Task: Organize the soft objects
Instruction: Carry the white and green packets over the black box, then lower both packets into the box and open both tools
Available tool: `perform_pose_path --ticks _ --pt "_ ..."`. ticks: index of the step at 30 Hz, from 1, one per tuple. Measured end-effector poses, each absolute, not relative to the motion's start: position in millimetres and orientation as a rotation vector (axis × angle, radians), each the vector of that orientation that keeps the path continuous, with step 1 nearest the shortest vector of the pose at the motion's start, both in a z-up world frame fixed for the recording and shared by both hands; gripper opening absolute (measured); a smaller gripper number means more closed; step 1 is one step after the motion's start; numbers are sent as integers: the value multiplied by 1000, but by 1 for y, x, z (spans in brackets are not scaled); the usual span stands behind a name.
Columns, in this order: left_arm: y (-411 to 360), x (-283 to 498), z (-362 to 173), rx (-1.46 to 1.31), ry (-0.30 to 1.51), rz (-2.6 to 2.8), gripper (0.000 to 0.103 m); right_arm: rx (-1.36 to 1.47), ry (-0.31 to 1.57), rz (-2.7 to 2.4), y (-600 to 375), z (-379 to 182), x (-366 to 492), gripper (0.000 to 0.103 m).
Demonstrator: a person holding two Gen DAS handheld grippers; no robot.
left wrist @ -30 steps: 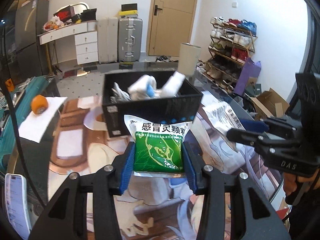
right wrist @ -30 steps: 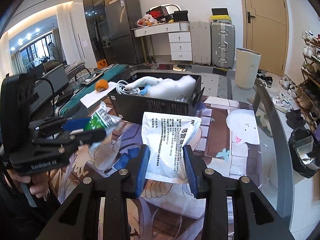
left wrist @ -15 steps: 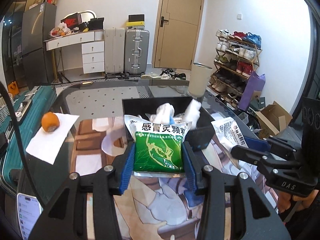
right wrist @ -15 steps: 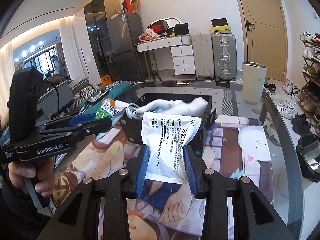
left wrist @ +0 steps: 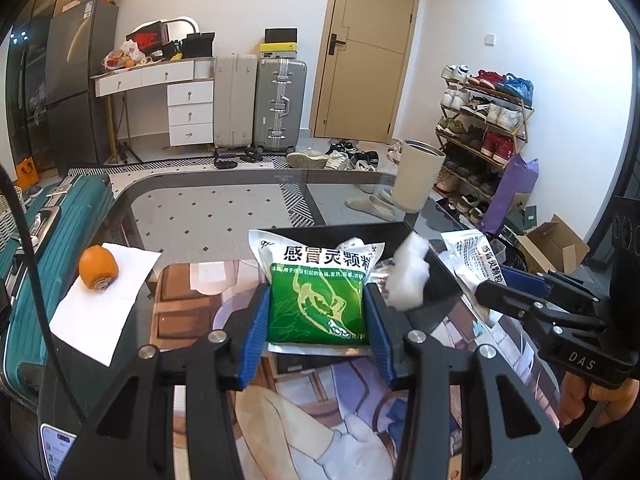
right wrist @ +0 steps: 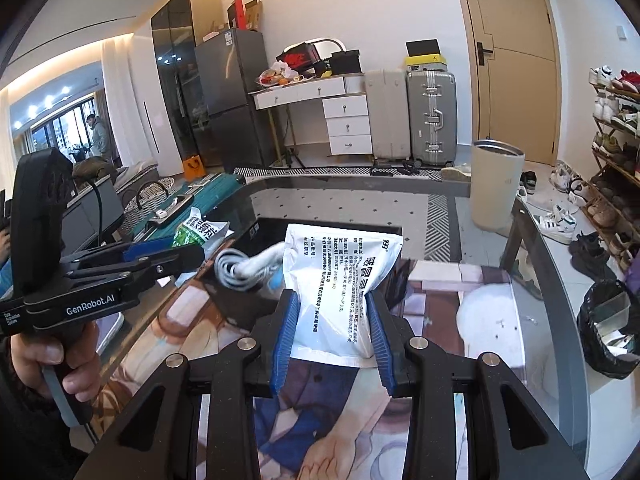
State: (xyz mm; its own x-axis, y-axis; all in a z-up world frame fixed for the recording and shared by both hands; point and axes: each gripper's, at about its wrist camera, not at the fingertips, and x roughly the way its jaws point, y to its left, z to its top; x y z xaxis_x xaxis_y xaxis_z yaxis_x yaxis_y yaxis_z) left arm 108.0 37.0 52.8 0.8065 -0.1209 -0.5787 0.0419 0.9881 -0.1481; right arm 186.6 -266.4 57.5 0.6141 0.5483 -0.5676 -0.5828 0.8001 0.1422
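Both jaws are closed on sachets: your left gripper [left wrist: 316, 312] pinches the green sachet [left wrist: 316, 300] by its sides, and your right gripper [right wrist: 331, 328] pinches the white sachet [right wrist: 340, 276] likewise. You hold two sachets, one per gripper. Each stands upright between the blue pads [left wrist: 256, 336], its top sticking out past the fingertips. Just beyond them sits one black box [left wrist: 440, 288] holding white stuffing [left wrist: 408, 276] and a coiled cable [right wrist: 236, 270]. One orange [left wrist: 98, 268] rests on paper [left wrist: 100, 304] to your left.
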Motion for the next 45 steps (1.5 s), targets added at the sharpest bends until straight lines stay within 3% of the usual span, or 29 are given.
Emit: perform_pose_path --ticks 25,36,40,45 --pt "46 167 40 -123 683 -85 44 -219 672 588 -227 35 240 35" --pt "43 177 38 -128 686 -110 44 -133 751 694 -215 18 255 35" --pt "41 179 37 -125 686 -116 44 -172 723 662 -215 21 253 52" --pt "35 180 36 -111 686 -135 44 -183 677 633 -223 29 249 60"
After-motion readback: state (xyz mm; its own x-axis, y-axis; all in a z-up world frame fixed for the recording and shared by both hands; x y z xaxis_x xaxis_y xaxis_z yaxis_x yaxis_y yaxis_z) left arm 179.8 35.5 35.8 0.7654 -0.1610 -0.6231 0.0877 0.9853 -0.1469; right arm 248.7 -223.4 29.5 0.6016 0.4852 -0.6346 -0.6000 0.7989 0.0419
